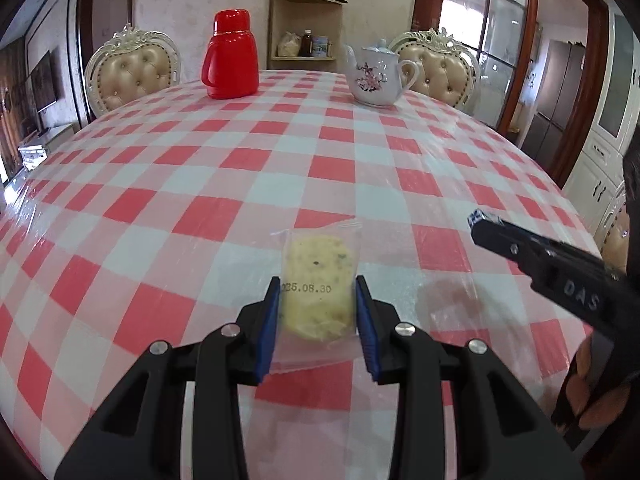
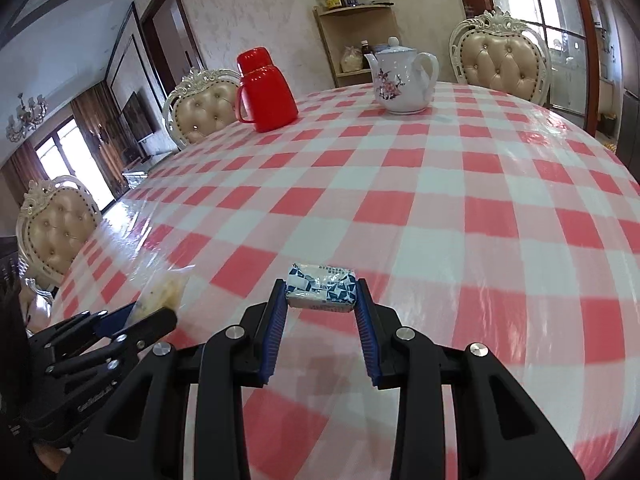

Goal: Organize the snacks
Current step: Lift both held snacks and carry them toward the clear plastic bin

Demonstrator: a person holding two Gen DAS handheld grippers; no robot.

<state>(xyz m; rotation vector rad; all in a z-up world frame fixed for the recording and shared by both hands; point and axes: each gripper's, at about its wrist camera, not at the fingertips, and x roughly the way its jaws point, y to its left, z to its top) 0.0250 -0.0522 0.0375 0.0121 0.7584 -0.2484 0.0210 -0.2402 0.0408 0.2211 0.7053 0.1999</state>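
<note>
Both snacks gripped and carried above the checked table [image 1: 240, 184]; placing judged the step in hand.

The left gripper [image 1: 317, 300] is clamped on a clear-wrapped biscuit [image 1: 318, 280], held between its pads; the right gripper [image 2: 322, 300] is clamped on a blue-and-white wrapped bar [image 2: 322, 288] at its fingertips. A set-down spot is needed next, yet no tray or box is seen. The bar's print is unreadable; the table's near edge is hidden.

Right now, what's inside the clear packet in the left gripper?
The clear packet in the left gripper holds one round pale-yellow cookie with dark flecks. A printed date covers part of it; its back is hidden.
</note>
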